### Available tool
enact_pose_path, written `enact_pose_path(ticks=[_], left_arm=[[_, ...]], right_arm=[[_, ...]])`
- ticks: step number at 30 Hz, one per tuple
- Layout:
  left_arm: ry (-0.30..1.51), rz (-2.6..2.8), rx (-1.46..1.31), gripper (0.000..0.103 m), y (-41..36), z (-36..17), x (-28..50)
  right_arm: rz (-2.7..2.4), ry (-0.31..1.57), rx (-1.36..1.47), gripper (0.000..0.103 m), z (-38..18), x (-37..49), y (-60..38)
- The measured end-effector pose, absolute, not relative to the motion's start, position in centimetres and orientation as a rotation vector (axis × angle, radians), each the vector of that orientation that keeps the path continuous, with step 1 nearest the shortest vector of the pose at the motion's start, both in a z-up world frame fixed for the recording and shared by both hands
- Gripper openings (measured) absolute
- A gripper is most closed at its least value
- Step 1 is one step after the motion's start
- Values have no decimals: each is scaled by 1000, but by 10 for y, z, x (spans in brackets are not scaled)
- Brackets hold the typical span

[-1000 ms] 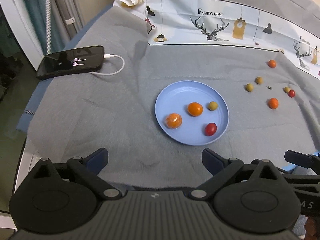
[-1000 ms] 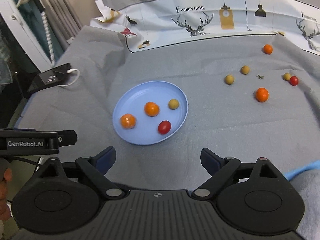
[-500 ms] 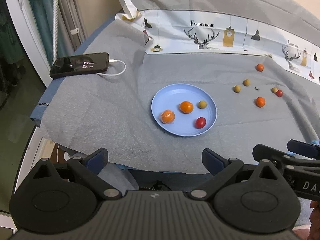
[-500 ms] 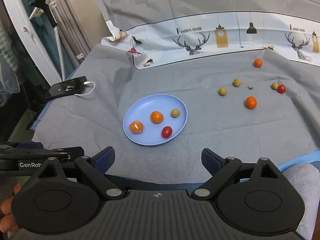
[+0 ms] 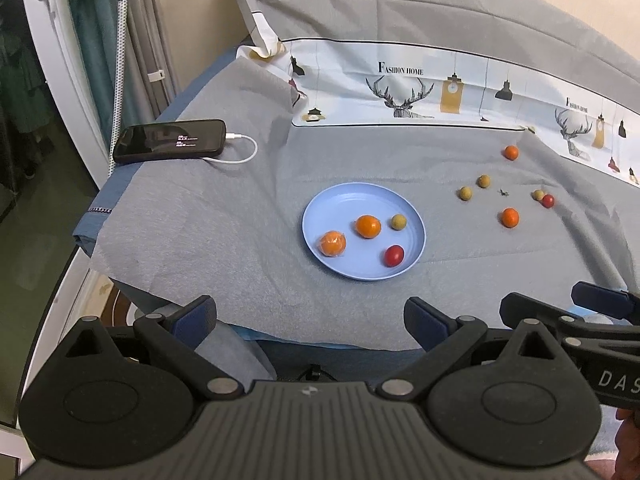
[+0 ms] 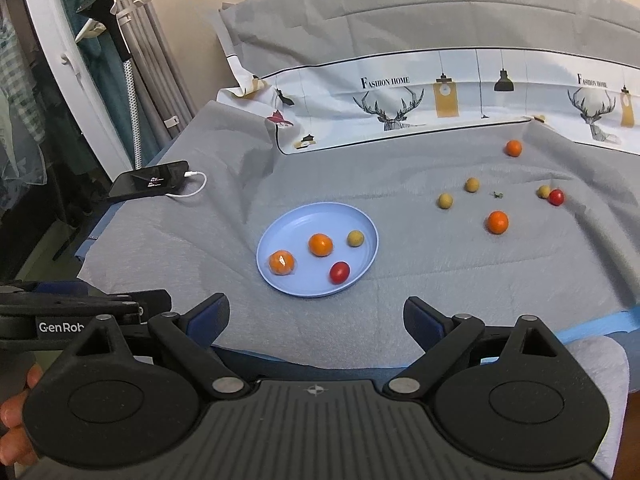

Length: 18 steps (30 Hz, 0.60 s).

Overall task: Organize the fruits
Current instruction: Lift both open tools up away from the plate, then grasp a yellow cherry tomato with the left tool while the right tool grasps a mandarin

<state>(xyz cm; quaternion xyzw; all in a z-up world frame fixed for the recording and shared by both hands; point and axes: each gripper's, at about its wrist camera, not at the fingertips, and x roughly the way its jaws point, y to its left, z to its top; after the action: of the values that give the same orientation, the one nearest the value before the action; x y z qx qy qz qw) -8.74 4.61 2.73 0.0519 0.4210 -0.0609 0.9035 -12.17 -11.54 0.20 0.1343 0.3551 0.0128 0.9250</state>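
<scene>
Left wrist: left gripper (image 5: pixel 310 316) wide open, empty, off bed's near edge. Blue plate (image 5: pixel 320 216) mid-cloth w/ four fruits. Right wrist: right gripper (image 6: pixel 316 314) wide open, empty; only this view shows steamer (image 6: pixel 106 10) at bed's far-left corner.

A: Plate (image 5: pixel 362 202) colour?
B: Pale blue, plain. On it: two orange fruits (image 5: pixel 368 226), one under a clear glossy wrap (image 5: pixel 332 243), one dull yellow-green fruit (image 5: pixel 398 222), one red tomato (image 5: pixel 394 255).
A: Loose fruit on the cloth?
B: Two orange (image 6: pixel 497 222), three yellow-green (image 6: pixel 445 201), one red (image 6: pixel 556 197). Cloth (image 5: pixel 224 216) is flat grey (no print).
A: The fabric band behind?
B: White band (image 6: pixel 440 96), black edging, black deer heads, mustard and black lamps, black lettering "Fashion home".
A: Anything else?
B: Black phone (image 5: pixel 170 141), white cable (image 5: pixel 244 152). Left gripper (image 5: pixel 310 314) and right gripper (image 6: pixel 316 312): black bodies, dark blue finger pads (image 6: pixel 208 318).
</scene>
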Motion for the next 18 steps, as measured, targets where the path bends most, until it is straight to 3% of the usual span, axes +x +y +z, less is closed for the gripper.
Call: enact_pose_path(ticks=[18], left_arm=[[878, -128, 99, 101, 50, 24, -84]], right_arm=[[16, 725, 259, 94, 4, -126, -114]])
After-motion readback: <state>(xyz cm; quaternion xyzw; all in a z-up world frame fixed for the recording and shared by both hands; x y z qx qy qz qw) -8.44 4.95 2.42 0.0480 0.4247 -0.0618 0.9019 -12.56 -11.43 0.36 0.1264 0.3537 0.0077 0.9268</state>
